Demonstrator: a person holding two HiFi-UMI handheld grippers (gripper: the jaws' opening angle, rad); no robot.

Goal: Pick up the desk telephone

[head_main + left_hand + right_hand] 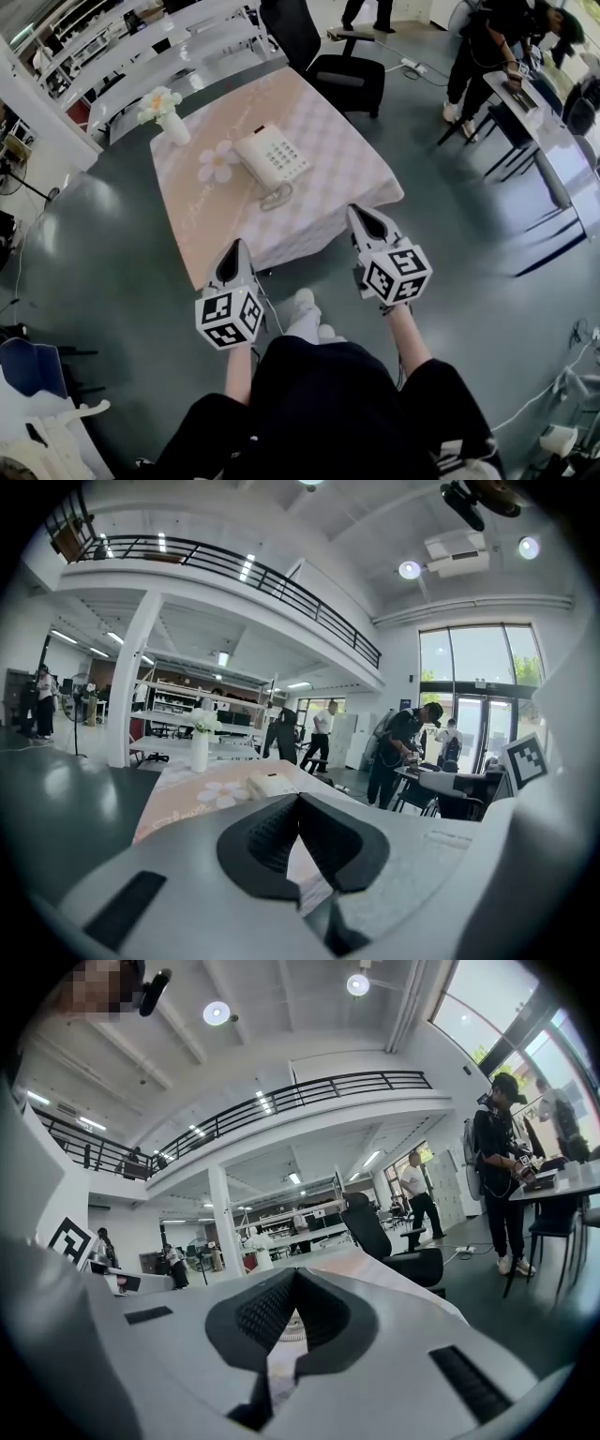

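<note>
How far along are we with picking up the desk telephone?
Done: nothing; the desk telephone lies untouched on the table. In hand: left hand-held gripper and right hand-held gripper, both shut and empty, are at the table's near edge. Left: reach, open, grasp, lift.

The person holds 2 grippers out in front, side by side and well apart, both pointing forward and slightly down. The left gripper and the right gripper each have their jaws pressed together and empty. The bare left forearm and right forearm extend behind them, with the right gripper reaching farther forward.
</note>
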